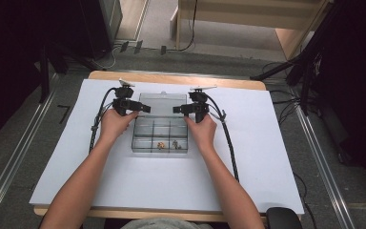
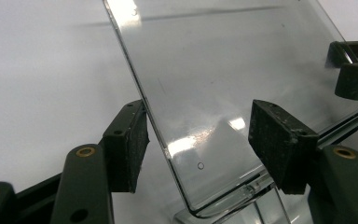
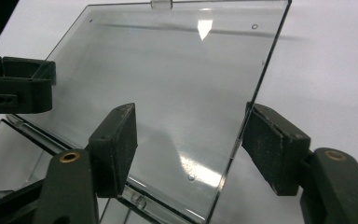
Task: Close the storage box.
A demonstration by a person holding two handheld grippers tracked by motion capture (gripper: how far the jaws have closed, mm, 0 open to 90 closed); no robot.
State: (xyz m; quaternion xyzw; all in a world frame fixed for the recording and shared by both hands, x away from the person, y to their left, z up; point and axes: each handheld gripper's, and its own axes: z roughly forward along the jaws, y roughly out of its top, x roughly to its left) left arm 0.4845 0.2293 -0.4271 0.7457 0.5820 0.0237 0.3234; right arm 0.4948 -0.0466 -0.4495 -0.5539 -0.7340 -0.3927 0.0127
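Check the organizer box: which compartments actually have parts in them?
Only two: the middle and right compartments of the row nearest the person in the clear organizer box. One holds small brownish parts, the next small dark parts. The others look bare.

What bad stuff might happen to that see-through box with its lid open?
1. Each gripper, left gripper and right gripper, has a lid edge between open jaws, so a squeeze might bend or crack the thin clear plastic.
2. If one side is pushed harder than the other, the lid could twist at its hinge.
3. A jolt to the box might scatter the small parts sitting in its near compartments.
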